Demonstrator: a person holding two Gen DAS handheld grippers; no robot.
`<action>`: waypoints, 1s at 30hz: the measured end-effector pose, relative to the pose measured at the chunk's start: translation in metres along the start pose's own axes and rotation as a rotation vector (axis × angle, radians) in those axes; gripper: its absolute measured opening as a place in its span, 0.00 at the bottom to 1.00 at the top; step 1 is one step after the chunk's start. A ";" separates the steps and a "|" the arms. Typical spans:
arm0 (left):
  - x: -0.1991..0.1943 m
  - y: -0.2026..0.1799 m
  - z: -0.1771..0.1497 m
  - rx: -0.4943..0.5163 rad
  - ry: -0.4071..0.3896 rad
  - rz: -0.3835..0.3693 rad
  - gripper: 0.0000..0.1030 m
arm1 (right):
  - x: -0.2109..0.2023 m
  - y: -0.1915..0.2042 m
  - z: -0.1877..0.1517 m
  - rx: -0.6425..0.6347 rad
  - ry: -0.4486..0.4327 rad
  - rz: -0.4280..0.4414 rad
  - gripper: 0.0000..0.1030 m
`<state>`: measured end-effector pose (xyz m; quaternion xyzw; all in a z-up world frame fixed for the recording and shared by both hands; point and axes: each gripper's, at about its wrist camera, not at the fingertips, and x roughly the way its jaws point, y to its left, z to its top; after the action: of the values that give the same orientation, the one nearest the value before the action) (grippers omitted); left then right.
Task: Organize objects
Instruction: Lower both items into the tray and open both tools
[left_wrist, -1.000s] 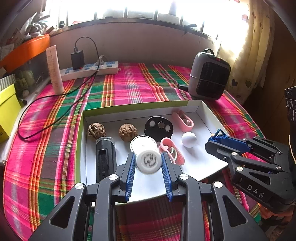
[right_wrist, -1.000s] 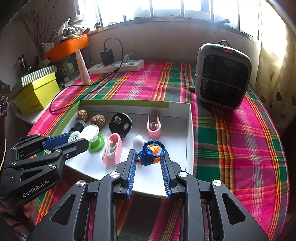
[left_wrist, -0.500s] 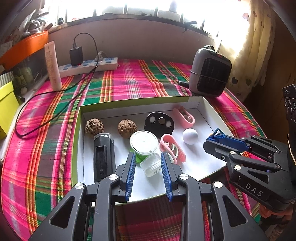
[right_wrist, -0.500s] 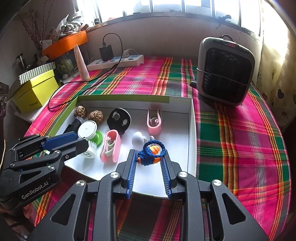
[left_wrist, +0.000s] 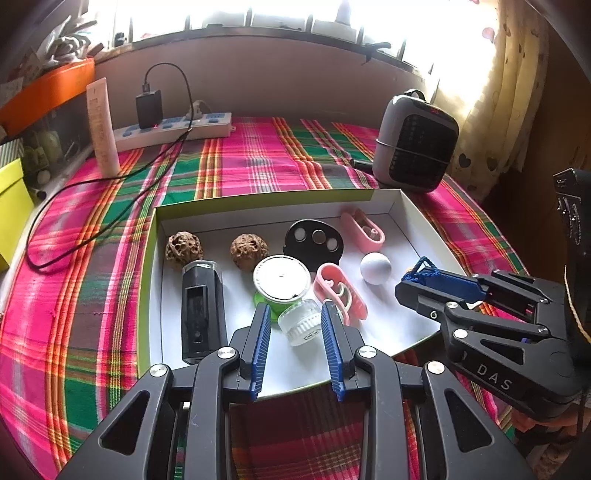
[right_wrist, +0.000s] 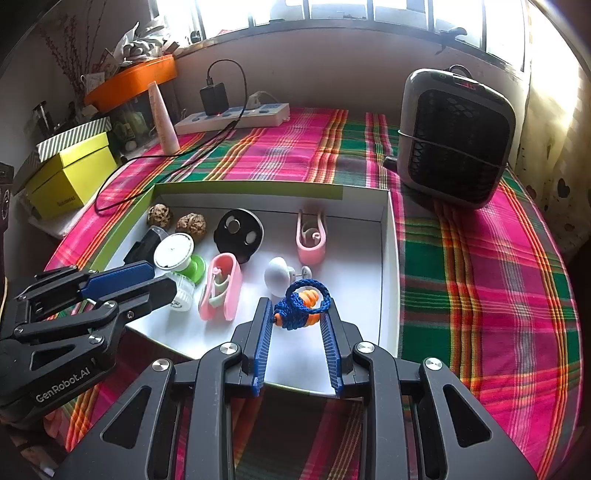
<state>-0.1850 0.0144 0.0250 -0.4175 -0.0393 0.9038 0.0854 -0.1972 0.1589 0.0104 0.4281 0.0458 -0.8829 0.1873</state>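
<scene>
The clear cap (left_wrist: 300, 322), turned face-on a second ago, now sits tilted between the left gripper (left_wrist: 295, 314)'s nearly closed jaws, low over the white tray (left_wrist: 413, 210) beside the green spool (left_wrist: 282, 280). The right gripper (right_wrist: 297, 314) pinches a blue cord charm (right_wrist: 301, 308) above the tray's near edge, just beside the white ball (right_wrist: 279, 275).

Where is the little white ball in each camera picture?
Left wrist view: the white ball lies right of centre in the white box, beside a pink clip.
Right wrist view: the white ball sits near the middle, just beyond the gripper tips.
Shared landmark: the grey heater.
</scene>
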 end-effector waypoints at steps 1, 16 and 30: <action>0.000 0.000 0.000 0.003 0.000 0.002 0.26 | 0.001 0.000 0.000 -0.002 0.002 -0.001 0.27; 0.001 -0.001 0.000 0.003 0.003 -0.001 0.26 | 0.004 0.001 -0.001 -0.001 0.017 -0.002 0.27; 0.000 0.000 -0.001 0.004 0.010 0.013 0.28 | 0.002 0.002 -0.002 0.001 0.020 -0.006 0.34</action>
<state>-0.1839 0.0143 0.0247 -0.4221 -0.0346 0.9023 0.0805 -0.1967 0.1569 0.0077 0.4368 0.0484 -0.8792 0.1841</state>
